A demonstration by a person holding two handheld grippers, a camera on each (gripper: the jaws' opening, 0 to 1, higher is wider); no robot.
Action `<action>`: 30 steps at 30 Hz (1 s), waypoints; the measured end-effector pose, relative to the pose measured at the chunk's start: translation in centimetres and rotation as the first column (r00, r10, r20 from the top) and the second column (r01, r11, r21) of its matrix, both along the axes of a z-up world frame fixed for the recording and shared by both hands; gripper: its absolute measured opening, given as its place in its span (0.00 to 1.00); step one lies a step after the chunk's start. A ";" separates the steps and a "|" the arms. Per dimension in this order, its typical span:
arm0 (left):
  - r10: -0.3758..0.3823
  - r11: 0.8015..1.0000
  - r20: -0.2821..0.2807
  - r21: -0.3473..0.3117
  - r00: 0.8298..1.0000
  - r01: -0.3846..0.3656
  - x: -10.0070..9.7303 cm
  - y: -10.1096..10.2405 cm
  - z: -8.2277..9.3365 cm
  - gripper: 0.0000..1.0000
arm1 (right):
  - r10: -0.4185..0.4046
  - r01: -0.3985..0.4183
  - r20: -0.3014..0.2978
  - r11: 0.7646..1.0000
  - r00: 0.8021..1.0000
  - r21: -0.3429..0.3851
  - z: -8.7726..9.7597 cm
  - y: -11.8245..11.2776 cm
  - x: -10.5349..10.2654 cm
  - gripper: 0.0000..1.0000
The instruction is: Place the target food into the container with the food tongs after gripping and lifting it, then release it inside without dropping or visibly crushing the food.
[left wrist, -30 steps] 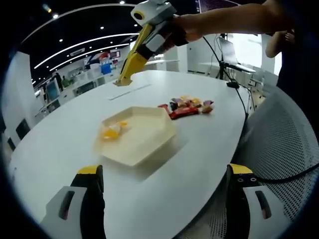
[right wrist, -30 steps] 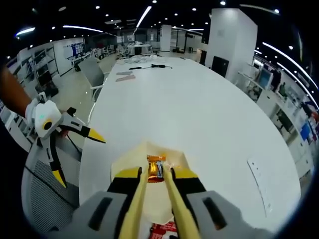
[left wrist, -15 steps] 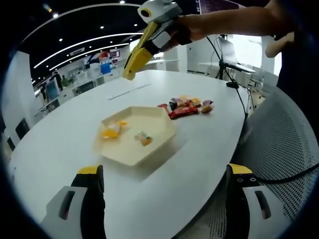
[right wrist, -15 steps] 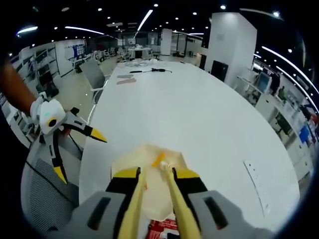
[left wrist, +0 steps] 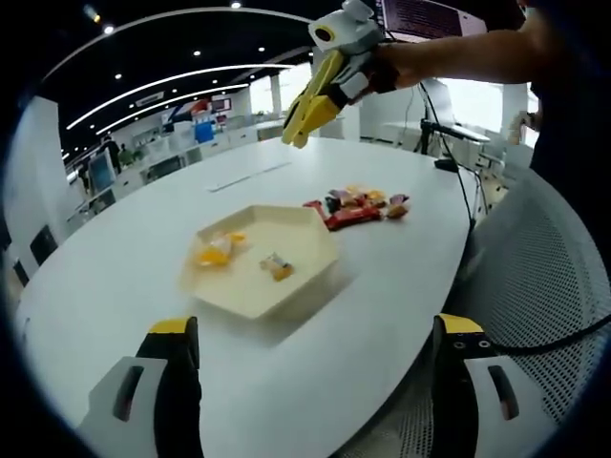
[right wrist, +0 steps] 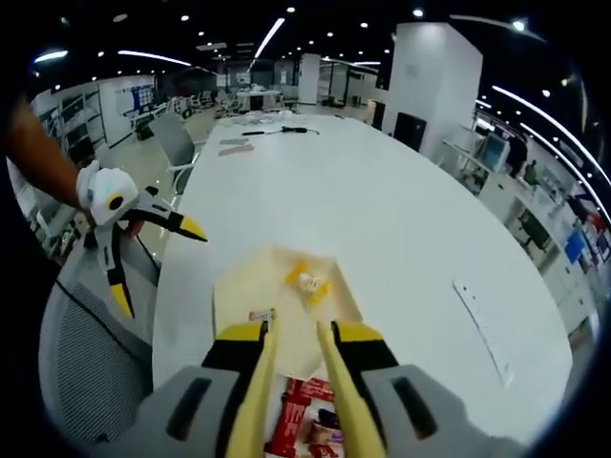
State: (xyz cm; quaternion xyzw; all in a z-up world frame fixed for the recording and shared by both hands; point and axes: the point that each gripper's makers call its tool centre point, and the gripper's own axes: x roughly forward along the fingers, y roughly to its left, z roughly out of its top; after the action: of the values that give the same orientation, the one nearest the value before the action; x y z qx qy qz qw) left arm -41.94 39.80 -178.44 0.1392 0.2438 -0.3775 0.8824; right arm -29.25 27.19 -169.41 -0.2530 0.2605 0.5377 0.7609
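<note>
A cream hexagonal tray (left wrist: 304, 250) sits on the white table and holds a yellow wrapped candy (left wrist: 214, 251) and a small orange-wrapped candy (left wrist: 277, 267). My right gripper (left wrist: 327, 84) hangs high above the table, shut on yellow food tongs (left wrist: 298, 132) whose tips stand slightly apart with nothing between them. In the right gripper view the tongs (right wrist: 260, 355) reach over the near edge of the tray (right wrist: 234, 291), with the yellow candy (right wrist: 305, 280) and small candy (right wrist: 260, 315) below. My left gripper (left wrist: 315, 326) stays wide open near the table's edge, also seen as the left gripper (right wrist: 160, 267).
A pile of wrapped snacks (left wrist: 358, 203) with a red packet lies just beyond the tray, and the same snack pile (right wrist: 307, 426) lies under my right gripper. A mesh chair (left wrist: 544, 286) stands beside the table. Cables and papers (right wrist: 256, 135) lie at the far end.
The tongs have let go of the orange-wrapped candy, which now lies in the tray. My right gripper has drawn back with the tongs from above the tray to over the snack pile.
</note>
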 end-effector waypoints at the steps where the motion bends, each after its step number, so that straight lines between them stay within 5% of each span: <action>1: 0.002 1.000 0.000 -0.001 1.000 -0.002 0.0 0.0 0.0 0.98 | -0.003 0.003 0.003 1.000 1.000 0.005 0.0 -0.4 -0.2 0.25; 7: 0.001 1.000 -0.004 0.002 1.000 -0.001 0.0 0.1 -0.1 0.98 | 0.017 -0.017 0.053 1.000 0.998 0.001 -0.2 -2.6 -0.7 0.24; 30: -0.001 1.000 -0.006 -0.006 1.000 0.001 0.0 0.0 -0.1 0.97 | -0.123 0.123 0.004 0.992 0.992 0.001 -3.2 -11.3 -2.4 0.26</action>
State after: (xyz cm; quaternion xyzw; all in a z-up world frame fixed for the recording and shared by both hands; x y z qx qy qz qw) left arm -41.99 39.84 -178.49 0.1357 0.2451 -0.3789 0.8820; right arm -31.66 15.90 -172.61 -0.2373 0.2737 0.4895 0.7932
